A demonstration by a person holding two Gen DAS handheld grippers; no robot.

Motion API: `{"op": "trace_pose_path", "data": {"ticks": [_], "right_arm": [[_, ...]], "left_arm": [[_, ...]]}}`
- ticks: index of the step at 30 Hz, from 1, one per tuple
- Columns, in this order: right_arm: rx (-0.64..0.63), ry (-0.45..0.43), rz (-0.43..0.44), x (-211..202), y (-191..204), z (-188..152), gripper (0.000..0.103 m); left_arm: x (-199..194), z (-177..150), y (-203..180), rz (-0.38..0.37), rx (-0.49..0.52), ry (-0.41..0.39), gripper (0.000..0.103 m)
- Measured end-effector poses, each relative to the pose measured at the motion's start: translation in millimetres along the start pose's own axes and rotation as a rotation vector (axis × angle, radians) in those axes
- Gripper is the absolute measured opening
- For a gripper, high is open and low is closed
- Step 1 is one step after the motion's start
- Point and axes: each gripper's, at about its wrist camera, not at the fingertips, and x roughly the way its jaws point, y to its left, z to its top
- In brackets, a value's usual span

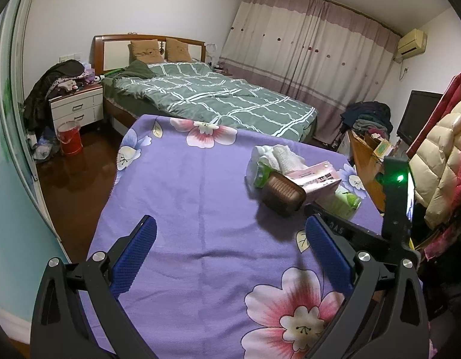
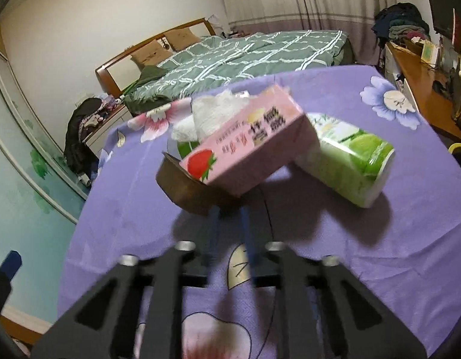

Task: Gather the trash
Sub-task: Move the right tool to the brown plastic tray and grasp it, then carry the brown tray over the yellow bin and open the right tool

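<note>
Right tool (image 2: 229, 209) pinching brown tray (image 2: 185, 188) beneath pink box (image 2: 245, 146).

**Blur, overlaps and cut edges**

The right wrist view is smeared by motion: the right gripper (image 2: 229, 212) and the print on the pink box (image 2: 245, 146) cannot be read clearly. The box covers part of the brown tray (image 2: 182, 188) and the near end of the green packet (image 2: 350, 161). In the left wrist view, the right gripper (image 1: 312, 209) hides the tray's (image 1: 283, 194) near corner.
</note>
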Motion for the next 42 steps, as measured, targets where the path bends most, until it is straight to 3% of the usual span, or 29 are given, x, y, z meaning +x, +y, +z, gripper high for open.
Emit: {"op": "trace_pose_path", "data": {"ticks": [1,2,6,8,12,15,21,25,27,29,32,37,42], "right_arm": [[-0.002,-0.012,0.005,-3,3,-1,0.063],[-0.016,-0.029,0.002,-4,9,-1,0.065],[-0.099,-0.056,-0.013,1,31,2,0.066],[-0.150,-0.073,-0.069,8,39,6,0.068],[-0.211,-0.063,-0.110,22,50,10,0.069],[-0.275,-0.019,-0.085,28,60,2,0.069],[-0.502,-0.008,-0.026,30,87,-14,0.062],[-0.567,0.033,0.008,38,92,-8,0.049],[-0.581,0.049,0.022,42,93,-4,0.040],[-0.584,0.071,0.051,44,94,0,0.023],[-0.597,0.108,0.075,48,98,1,0.007],[-0.552,0.101,0.162,33,87,4,0.007],[-0.472,0.089,0.317,-1,61,13,0.007]], "left_arm": [[0,0,0,0.001,0.001,-0.001,0.098],[-1,1,0,0.004,0.001,-0.004,0.098],[-10,3,5,0.017,-0.004,-0.023,0.098],[-14,4,8,0.024,-0.007,-0.030,0.098],[-16,4,14,0.023,-0.018,-0.030,0.098],[-13,2,16,0.014,-0.023,-0.022,0.098],[-16,3,21,0.026,-0.034,-0.024,0.098],[-25,7,27,0.054,-0.044,-0.047,0.098],[-28,9,30,0.064,-0.050,-0.052,0.098],[-29,10,31,0.071,-0.052,-0.053,0.098],[-32,12,30,0.078,-0.049,-0.058,0.098],[-40,13,32,0.092,-0.052,-0.070,0.098],[-40,12,34,0.092,-0.052,-0.064,0.098]]}}
